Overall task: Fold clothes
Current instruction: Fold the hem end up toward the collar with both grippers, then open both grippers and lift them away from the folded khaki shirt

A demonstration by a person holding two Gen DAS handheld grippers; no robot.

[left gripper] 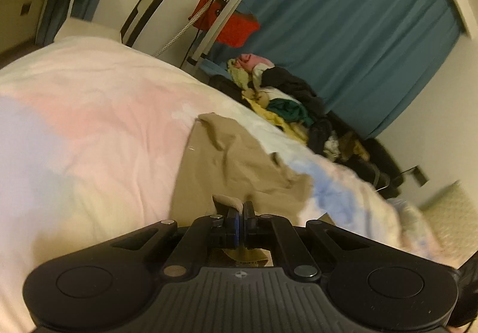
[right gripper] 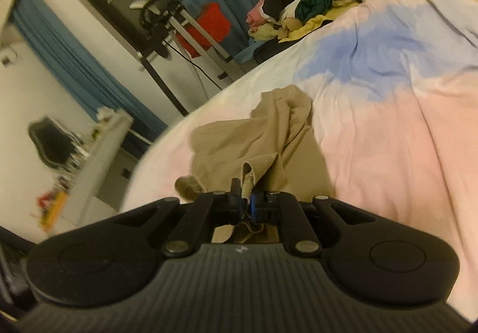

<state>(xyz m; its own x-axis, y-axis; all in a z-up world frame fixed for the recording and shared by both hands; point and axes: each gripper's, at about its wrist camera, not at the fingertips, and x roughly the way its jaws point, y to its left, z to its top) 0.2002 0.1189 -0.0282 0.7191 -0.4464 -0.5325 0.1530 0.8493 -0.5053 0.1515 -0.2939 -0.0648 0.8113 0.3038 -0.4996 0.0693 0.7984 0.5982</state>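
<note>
Two claws each pinch a folded bit of one tan garment (left gripper: 236, 159): the left claw (left gripper: 240, 209) is clamped on a pale hem edge, and the right claw (right gripper: 243, 194) is clamped on a doubled strip of the same cloth (right gripper: 254, 138). It looks like trousers, though blur leaves that unsure. The fabric reads as light, soft and limp, likely to sag and crease between the two holds, so hems or corners seem the best places to grip. Both claws tilt downward toward the bed (left gripper: 98, 111), and the garment trails away from them across the pastel duvet (right gripper: 388, 94). Farther off, at the bed's far edge, sits a heap of unfolded clothes (left gripper: 286, 102), before a blue curtain (left gripper: 358, 28).
</note>
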